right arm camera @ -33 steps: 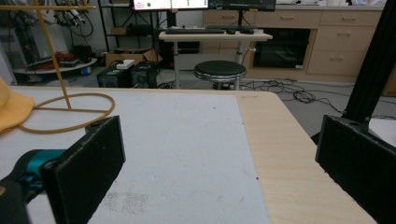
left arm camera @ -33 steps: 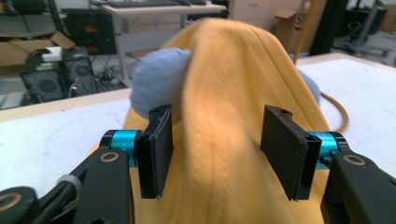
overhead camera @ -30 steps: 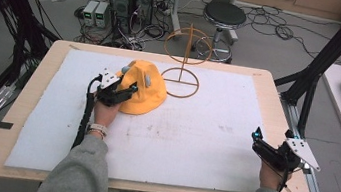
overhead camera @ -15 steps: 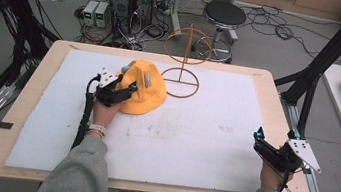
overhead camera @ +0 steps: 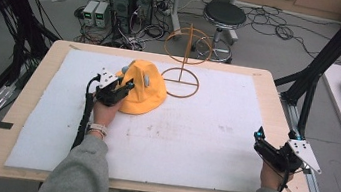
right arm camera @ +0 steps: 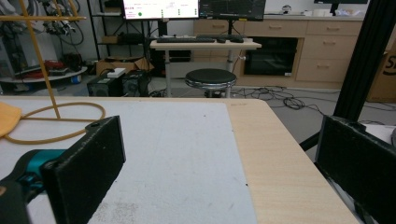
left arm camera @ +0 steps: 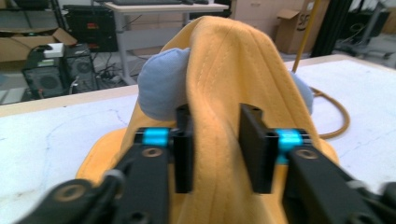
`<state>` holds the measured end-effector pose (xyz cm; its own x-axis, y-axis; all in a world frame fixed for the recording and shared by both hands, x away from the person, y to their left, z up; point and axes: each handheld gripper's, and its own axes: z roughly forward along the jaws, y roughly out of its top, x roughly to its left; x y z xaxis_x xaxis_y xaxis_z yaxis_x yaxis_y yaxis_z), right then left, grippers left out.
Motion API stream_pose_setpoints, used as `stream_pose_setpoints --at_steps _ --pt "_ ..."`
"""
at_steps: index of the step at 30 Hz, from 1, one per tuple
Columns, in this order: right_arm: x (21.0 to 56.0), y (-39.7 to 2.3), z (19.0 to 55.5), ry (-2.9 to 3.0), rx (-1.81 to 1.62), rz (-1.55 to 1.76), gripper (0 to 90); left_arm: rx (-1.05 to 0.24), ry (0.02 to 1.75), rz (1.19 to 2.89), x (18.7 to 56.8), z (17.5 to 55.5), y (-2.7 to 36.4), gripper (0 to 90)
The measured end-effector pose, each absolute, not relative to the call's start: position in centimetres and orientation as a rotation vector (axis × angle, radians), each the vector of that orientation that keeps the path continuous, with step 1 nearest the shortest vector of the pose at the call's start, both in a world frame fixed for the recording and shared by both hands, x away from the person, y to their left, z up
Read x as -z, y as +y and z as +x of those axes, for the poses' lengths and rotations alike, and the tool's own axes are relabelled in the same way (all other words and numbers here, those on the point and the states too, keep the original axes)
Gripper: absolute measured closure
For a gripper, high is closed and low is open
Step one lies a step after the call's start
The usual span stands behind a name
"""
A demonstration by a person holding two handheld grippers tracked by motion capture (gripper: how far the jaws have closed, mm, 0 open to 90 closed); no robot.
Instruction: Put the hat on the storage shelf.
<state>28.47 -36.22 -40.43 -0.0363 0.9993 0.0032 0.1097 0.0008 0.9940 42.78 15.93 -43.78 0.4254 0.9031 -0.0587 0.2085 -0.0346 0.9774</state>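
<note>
My left gripper (overhead camera: 118,88) hides the near side of the yellow hat (overhead camera: 144,92). Hat brim cut off at bottom edge, left gripper view. My right gripper (right arm camera: 219,172): jaw bases blurred, cropped.

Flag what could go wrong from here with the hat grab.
The left gripper has just been closing on a raised fold of the yellow hat; a shallow pinch of soft cloth could slip when lifted. The wire stand sits right beside the hat, so dragging it may snag or tip the stand.
</note>
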Motion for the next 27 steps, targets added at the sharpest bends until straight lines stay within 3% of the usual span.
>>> stream_pose_setpoints --at_steps 1,7,27 --pt "40.4 -36.2 28.5 1.317 -1.183 1.274 0.9 -0.752 1.028 1.525 43.8 42.8 16.0 77.5" --pt "40.4 -36.2 28.4 1.314 -1.184 1.267 1.1 -0.756 1.049 1.517 43.8 42.7 16.0 85.3" --pt "40.4 -36.0 28.4 1.309 -1.173 1.265 1.1 -0.873 1.005 1.344 41.1 41.0 17.0 87.5"
